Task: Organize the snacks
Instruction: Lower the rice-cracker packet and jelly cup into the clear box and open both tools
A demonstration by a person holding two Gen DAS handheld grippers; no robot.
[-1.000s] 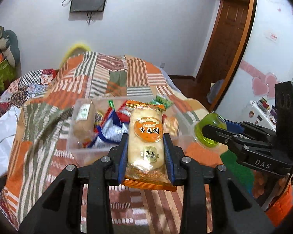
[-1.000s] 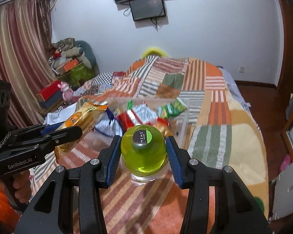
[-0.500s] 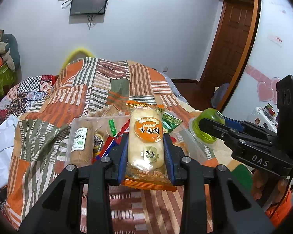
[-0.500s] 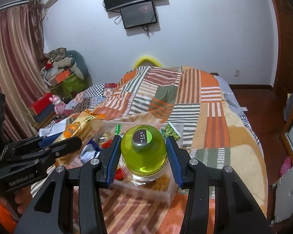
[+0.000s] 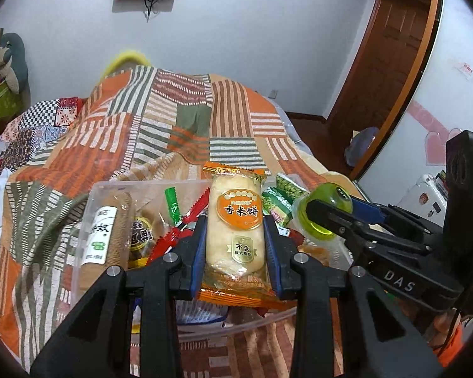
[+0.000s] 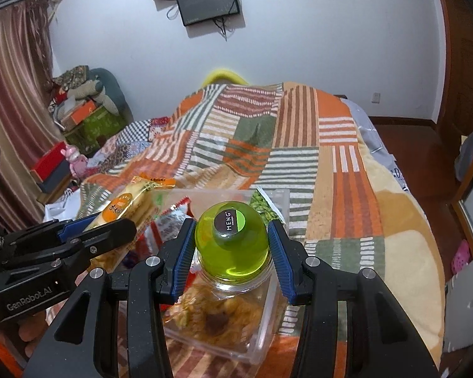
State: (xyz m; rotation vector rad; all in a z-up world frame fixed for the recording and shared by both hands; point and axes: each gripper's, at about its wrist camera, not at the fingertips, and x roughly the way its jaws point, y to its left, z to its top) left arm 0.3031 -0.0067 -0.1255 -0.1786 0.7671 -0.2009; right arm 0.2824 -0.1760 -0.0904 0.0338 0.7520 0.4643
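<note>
Both tools loaded above the clear snack bin.
Left tool clamps rice cracker packet; right tool clamps green jelly cup.

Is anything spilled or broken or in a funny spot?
Nothing looks spilled or broken. The rice cracker packet and the green jelly cup are just held in the grippers above the clear snack box, not in it yet.

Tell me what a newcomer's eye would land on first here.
First, the bright green jelly cup clamped in the right gripper, over the clear snack bin. Next, the orange rice cracker packet gripped upright by the left gripper above that bin, which sits on a patchwork blanket.
</note>
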